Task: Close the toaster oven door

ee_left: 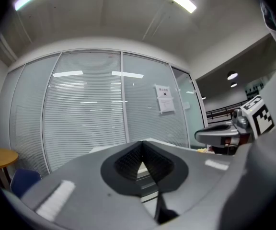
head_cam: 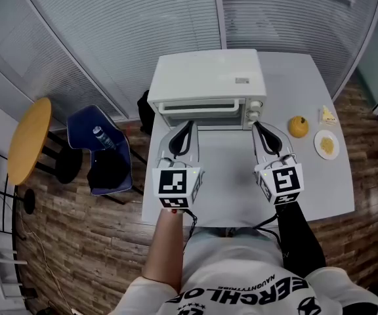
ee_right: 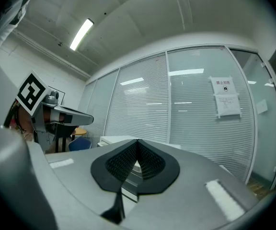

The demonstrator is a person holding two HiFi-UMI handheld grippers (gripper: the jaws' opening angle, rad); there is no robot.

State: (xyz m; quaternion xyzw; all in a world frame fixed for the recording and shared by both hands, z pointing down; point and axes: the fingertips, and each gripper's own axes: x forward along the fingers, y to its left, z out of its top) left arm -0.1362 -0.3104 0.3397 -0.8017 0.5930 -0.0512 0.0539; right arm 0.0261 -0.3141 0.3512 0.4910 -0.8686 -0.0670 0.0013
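Toaster oven [head_cam: 207,84] sits at upper centre of the frame on the white desk [head_cam: 320,176], its door [head_cam: 202,115] shut. Just below it, left claw [head_cam: 188,125] and right claw [head_cam: 257,126] are both pinched together, holding nothing.

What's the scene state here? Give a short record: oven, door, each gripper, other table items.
oven: white boxy toaster oven, at the back of the white square table
door: appears upright against the oven front, not folded down
left gripper: shut, nothing between the jaws, tip close to the oven's front left
right gripper: shut, nothing between the jaws, tip close to the oven's front right
other items: round orange fruit and small white plate, right of the oven
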